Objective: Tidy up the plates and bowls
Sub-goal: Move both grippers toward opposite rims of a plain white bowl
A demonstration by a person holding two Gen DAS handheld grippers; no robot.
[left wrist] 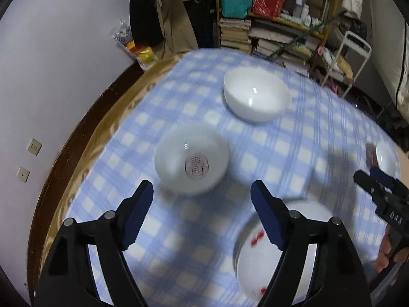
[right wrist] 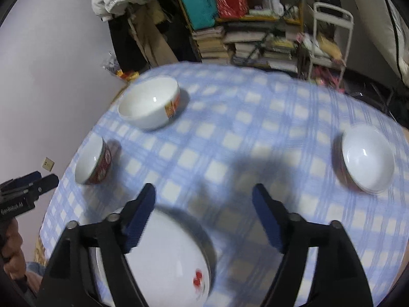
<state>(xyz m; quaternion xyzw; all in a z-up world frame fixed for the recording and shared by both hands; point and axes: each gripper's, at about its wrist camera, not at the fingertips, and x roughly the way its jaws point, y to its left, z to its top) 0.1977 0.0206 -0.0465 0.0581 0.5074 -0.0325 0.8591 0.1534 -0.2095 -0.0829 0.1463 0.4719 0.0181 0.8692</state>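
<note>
Both tools, left tool (left wrist: 202, 215) and right tool (right wrist: 204, 217), gape empty above the white red-flowered plate (right wrist: 166, 263); three white bowls, including the big white ceramic bowl (left wrist: 257, 94), sit scattered, unstacked.

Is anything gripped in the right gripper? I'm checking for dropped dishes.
No: the right gripper stands open, only checked tablecloth between its fingers.

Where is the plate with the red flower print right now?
In both wrist views the plate lies low on the checked tablecloth, between the two tools, neither gripping it.

Glossy ceramic bowls (left wrist: 257, 94) on woven checked cloth (left wrist: 179, 243)
</note>
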